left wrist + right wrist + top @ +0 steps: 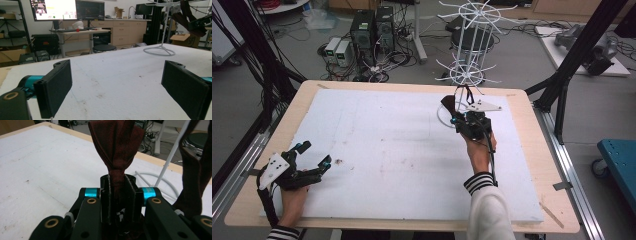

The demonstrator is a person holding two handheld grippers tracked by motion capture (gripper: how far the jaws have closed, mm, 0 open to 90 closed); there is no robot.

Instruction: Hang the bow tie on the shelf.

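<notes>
Right gripper view, your right gripper point(117, 192) pinching dark red cloth point(116, 142), white rack point(469, 55) at 1 o'clock, left gripper point(314, 155) wide, holding nothing.

The left hand-held gripper point(314, 154) and the right hand-held gripper point(453, 114) are black with teal joints, brass-ringed screw holes, flat rectangular pads, grey three-cornered top plates and trailing black cables. Both sleeves are white, their cuffs striped black and white.
</notes>
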